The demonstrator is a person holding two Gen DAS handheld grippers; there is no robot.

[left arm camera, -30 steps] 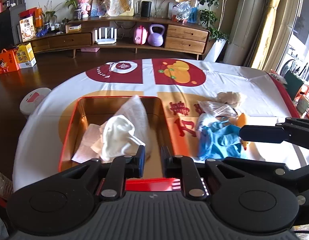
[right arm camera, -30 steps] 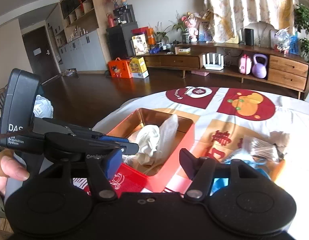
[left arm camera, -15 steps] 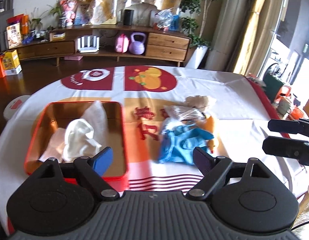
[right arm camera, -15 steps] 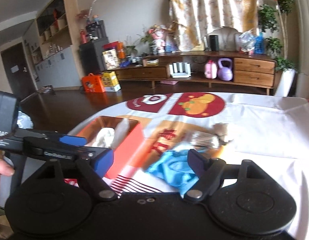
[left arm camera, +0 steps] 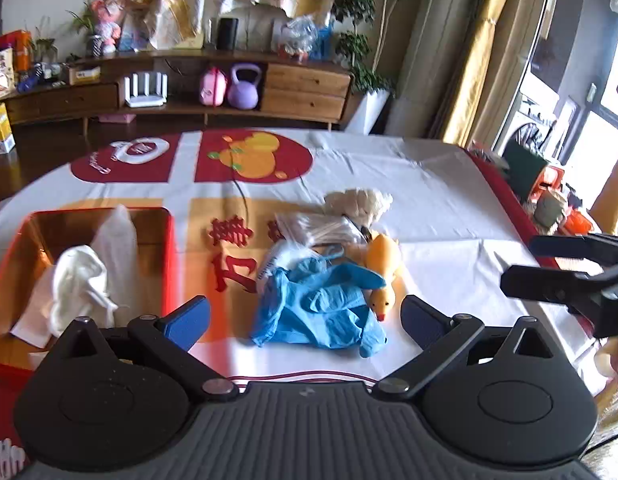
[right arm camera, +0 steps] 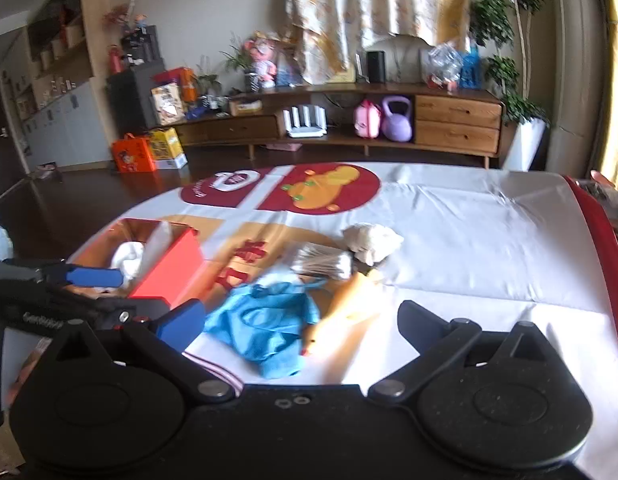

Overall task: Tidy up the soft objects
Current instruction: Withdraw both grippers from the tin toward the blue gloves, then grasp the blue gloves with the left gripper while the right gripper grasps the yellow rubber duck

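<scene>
the left gripper (left arm camera: 305, 322) fills the bottom of its own view, jaws spread wide and empty; they have just been opening, with nothing between them. the right gripper (right arm camera: 299, 320) is likewise wide apart and holds nothing, its jaws also just opened.

just beyond both, in the lower centre of each frame, lies a crumpled pile of blue gloves (left arm camera: 321, 304). a yellow rubber duck (left arm camera: 383, 266) touches the pile's right edge. behind them sit a clear plastic packet (left arm camera: 317, 228) and a cream plush toy (left arm camera: 359, 202).

at the left edge of the left wrist view, the red tin (left arm camera: 171, 248) already holds white cloths (left arm camera: 79, 284). the next pick is probably the gloves: close low on the thick middle of the bunch, so no loose finger trails out and the duck is not dragged.

the route left to the tin is short, over bare tablecloth (left arm camera: 429, 184); lift clear of the tin's near wall. the two tools sit near each other, so only one should cross at a time. the table's far right edge is well apart.
</scene>
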